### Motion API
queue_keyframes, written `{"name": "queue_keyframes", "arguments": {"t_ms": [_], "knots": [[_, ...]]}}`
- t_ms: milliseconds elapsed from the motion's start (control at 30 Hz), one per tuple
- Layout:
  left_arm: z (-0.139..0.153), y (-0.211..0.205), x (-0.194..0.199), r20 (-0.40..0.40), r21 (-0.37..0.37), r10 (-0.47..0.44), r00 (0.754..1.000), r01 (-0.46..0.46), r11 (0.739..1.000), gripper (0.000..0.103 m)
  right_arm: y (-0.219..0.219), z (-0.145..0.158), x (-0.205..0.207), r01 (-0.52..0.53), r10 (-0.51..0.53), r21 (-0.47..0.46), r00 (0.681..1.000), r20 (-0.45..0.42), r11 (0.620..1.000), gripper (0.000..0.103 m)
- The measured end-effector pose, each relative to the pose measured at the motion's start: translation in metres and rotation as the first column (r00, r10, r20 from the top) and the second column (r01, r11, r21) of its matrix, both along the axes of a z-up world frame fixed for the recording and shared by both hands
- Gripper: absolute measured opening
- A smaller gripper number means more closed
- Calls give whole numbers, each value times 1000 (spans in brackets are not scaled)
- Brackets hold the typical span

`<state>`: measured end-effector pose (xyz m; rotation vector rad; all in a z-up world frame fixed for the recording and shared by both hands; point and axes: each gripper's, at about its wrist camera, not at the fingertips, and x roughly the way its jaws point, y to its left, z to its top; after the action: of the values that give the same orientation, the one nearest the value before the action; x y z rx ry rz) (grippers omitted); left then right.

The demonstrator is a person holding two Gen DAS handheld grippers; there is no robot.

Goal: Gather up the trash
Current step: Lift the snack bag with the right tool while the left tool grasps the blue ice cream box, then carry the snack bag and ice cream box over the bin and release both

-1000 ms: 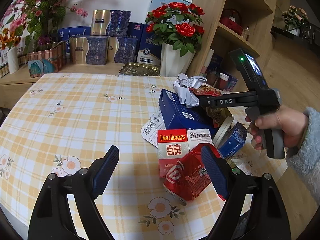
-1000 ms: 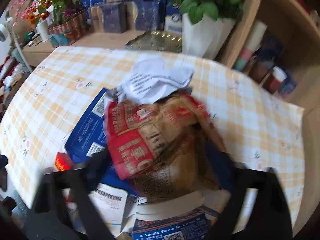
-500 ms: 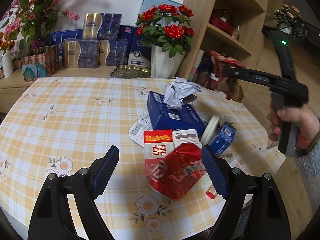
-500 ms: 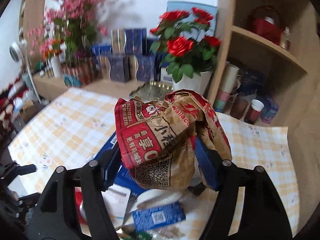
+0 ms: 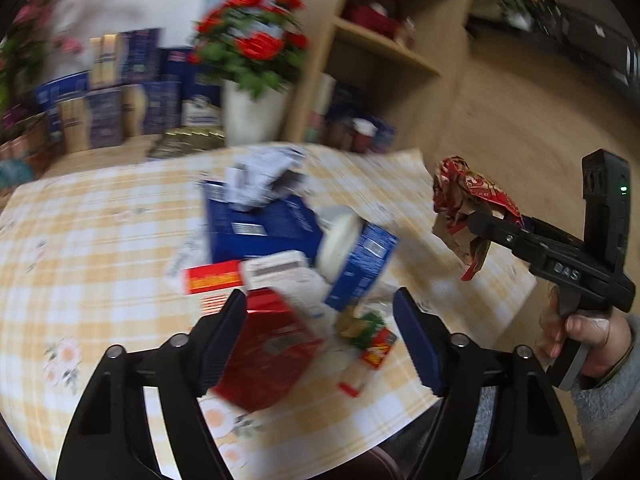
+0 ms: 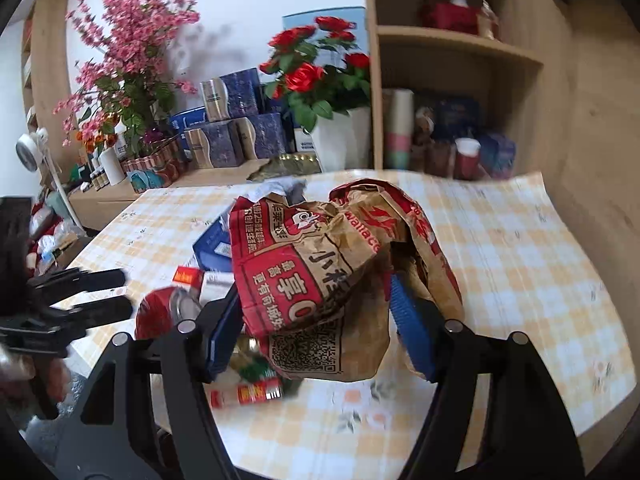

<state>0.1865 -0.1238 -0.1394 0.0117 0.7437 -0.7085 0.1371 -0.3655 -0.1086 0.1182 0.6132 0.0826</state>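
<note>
A heap of trash lies on the yellow-checked table (image 5: 100, 240): a blue box (image 5: 260, 228), crumpled white paper (image 5: 260, 176), a red cigarette pack (image 5: 212, 278), a small blue carton (image 5: 360, 264) and a crushed red can (image 5: 264, 360). My left gripper (image 5: 320, 340) hovers low over the can. Its jaws are closing; the can lies by the left finger, not pinched. My right gripper (image 6: 320, 320) is shut on a crumpled red-and-brown paper bag (image 6: 320, 272), lifted off the heap. In the left wrist view the bag (image 5: 460, 200) hangs past the table's right edge.
A white vase of red roses (image 5: 252, 116) and stacked gift boxes (image 5: 120, 112) stand behind the table. A wooden shelf unit (image 5: 380, 52) with cups rises at the back right. A small red-green wrapper (image 5: 372, 344) lies near the table's front edge. Wooden floor lies to the right.
The right gripper lifted the paper bag off the heap and carried it right, beyond the table edge. The left gripper moved in over the red can and its jaws narrowed.
</note>
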Motion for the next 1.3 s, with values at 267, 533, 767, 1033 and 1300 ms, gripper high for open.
{"name": "queue_keyframes", "arguments": {"t_ms": [267,533,767,1033,1300], "knots": [[-29,-74,35,-110,120,-104,989,117,986,58,-19,-15,-18,28,-27,53,1000,-12,998,70],[-45,-109,57,-117,265,-110,987,138,954,58,-36,-19,-28,46,-46,95,999,-1,994,70],[-64,-128,69,-133,335,-117,984,156,929,55,-46,-27,-36,68,-67,129,998,-12,989,70],[-49,-124,64,-75,284,-126,989,143,948,39,-52,-27,-42,94,-92,142,996,-18,985,70],[-1,-103,49,-26,163,-112,993,115,980,38,-47,-20,-49,107,-107,149,994,-4,983,70]]}}
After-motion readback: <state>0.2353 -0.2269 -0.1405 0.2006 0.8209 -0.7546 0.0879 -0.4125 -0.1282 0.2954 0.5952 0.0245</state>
